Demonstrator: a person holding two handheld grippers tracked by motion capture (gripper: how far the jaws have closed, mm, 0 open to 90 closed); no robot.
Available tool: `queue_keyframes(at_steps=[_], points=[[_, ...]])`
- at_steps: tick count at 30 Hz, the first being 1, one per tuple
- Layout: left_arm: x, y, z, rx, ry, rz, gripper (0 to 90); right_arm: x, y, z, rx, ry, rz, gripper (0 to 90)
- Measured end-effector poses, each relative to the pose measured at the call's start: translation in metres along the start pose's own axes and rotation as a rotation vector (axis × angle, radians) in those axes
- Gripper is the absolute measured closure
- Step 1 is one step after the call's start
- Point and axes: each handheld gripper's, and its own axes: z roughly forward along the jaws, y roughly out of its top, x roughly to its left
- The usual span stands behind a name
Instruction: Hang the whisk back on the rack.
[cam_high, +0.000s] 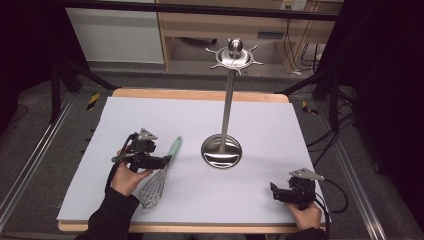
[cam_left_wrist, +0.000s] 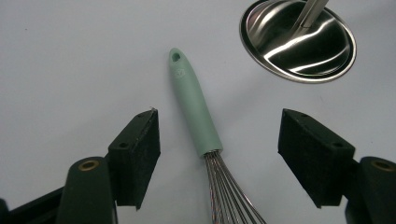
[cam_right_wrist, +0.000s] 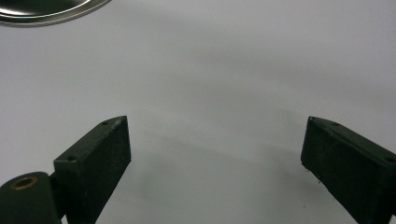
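Note:
A whisk with a mint-green handle (cam_high: 173, 150) and a wire head (cam_high: 152, 192) lies on the white table cover, left of centre. My left gripper (cam_high: 162, 161) hovers over it, open, its jaws to either side of the handle (cam_left_wrist: 194, 105) where the wires (cam_left_wrist: 229, 191) begin, not touching it. A steel utensil stand has a round base (cam_high: 221, 151), a tall pole (cam_high: 228, 105) and a hook crown (cam_high: 235, 56). My right gripper (cam_high: 274, 192) rests open near the front right corner, with bare cover between its jaws (cam_right_wrist: 215, 154).
The white cover (cam_high: 165, 115) lies on a wooden table (cam_high: 200, 93). The stand's base (cam_left_wrist: 299, 42) is close beyond the whisk's handle tip, and its rim (cam_right_wrist: 46, 14) lies ahead of my right gripper. Black frame rails and cables flank the table.

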Motion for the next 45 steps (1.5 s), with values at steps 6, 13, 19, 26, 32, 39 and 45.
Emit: queue_keyframes(at_steps=[6,13,19,26,32,39,45], points=[[0.002,0.006,0.003,0.026,-0.001,-0.007,31.2,0.0,0.0,0.001,0.002,0.002,-0.001,8.9],[0.001,0.01,0.012,0.055,-0.007,-0.016,33.6,0.0,0.0,0.001,0.002,0.005,0.0,8.9],[0.001,0.011,0.023,0.094,-0.005,-0.012,35.9,0.0,0.001,0.001,0.003,0.009,-0.002,8.9],[0.002,0.008,0.036,0.143,-0.006,-0.008,39.3,0.001,0.001,0.002,0.007,0.011,0.011,8.9],[0.004,0.005,0.046,0.182,0.001,-0.014,42.1,0.001,0.001,0.002,0.008,0.011,0.011,8.9],[0.007,0.001,0.056,0.222,-0.007,-0.031,45.5,0.0,0.001,0.002,0.009,0.012,0.004,8.9],[0.008,-0.002,0.062,0.245,-0.009,-0.035,49.2,0.0,0.001,0.002,0.008,0.011,-0.001,8.9]])
